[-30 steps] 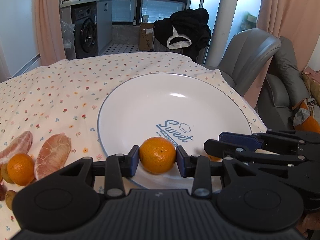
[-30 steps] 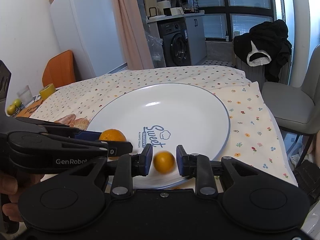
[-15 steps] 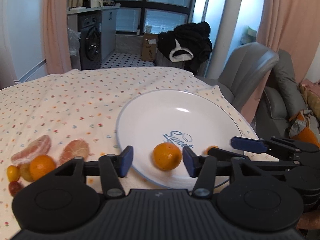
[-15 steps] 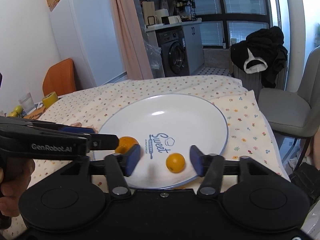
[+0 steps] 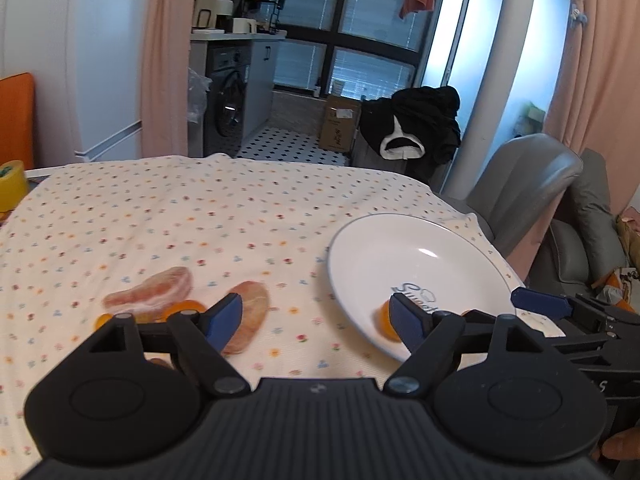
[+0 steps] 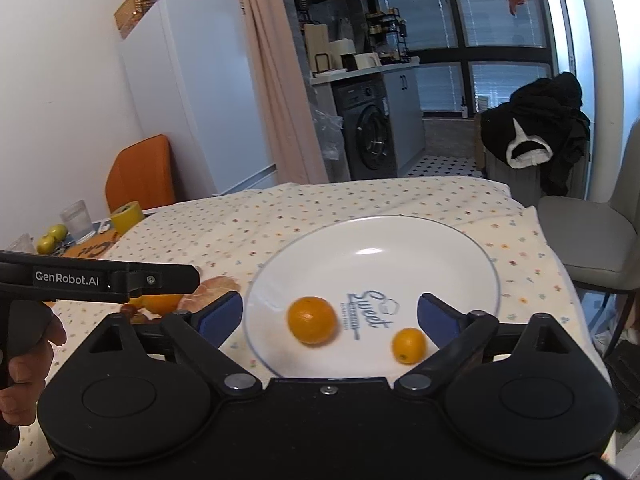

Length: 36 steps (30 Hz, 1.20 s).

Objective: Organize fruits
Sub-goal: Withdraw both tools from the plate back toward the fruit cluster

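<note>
White plate (image 6: 460,248) on the floral tablecloth (image 5: 160,216) carries a large orange (image 6: 312,319) and a small orange (image 6: 408,345), apart from each other. Right gripper (image 6: 330,316) is spread wide with both fruits between its fingers, untouched. Left gripper (image 5: 316,318) is also spread and empty, with peeled segments (image 5: 248,312) beside its left finger.

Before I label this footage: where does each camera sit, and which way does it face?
Left wrist: on the left gripper, facing the pomelo pieces on the tablecloth; open blue fingers.
Right wrist: on the right gripper, over the plate and two oranges; a hand at left.
Both show plate, washing machine.
</note>
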{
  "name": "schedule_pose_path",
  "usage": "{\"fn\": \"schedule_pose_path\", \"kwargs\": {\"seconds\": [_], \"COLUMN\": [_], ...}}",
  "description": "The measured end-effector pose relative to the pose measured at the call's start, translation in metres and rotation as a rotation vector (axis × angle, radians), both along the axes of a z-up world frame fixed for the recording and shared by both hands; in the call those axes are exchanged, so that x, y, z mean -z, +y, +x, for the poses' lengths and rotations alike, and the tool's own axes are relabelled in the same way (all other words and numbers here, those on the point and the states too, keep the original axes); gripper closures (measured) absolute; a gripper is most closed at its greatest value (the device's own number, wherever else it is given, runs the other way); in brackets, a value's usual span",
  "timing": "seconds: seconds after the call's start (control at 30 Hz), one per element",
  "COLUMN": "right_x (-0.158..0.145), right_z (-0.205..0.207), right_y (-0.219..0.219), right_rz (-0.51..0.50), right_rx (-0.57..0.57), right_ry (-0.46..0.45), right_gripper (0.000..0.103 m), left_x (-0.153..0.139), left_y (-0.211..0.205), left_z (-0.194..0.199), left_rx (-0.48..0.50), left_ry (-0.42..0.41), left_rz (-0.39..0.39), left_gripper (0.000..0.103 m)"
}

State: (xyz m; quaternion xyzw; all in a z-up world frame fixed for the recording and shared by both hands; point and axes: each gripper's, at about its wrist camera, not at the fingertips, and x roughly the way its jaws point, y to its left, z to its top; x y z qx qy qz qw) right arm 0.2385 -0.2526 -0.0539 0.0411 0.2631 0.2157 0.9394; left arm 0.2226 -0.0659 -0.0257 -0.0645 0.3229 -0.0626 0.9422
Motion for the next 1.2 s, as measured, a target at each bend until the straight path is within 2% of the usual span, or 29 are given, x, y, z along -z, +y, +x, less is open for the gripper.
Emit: {"fn": "schedule_pose_path", "kwargs": {"seconds": [0.73, 1.0, 1.2], "right_x": [-0.006, -0.005, -0.007], "right_z": [-0.014, -0.014, -0.018], "right_y": [0.054, 0.063, 0.073], "right_rz": [0.015, 0.068, 0.044], "right_rx": [-0.12, -0.139, -0.133], "right_ry": [0.001, 0.03, -0.01], "right_gripper": [0.0, 0.0, 0.0], "left_x": [-0.003, -0.005, -0.002], "left_y": [0.064, 0.087, 0.1], "left_z": [-0.047, -0.058, -0.064], "left_rx": [-0.108, -0.156, -0.174], "left_ry": [-0.022, -0.041, -0.059], "left_rz": [0.012, -0.003, -0.001], "left_gripper": [0.022, 0.005, 0.0]}}
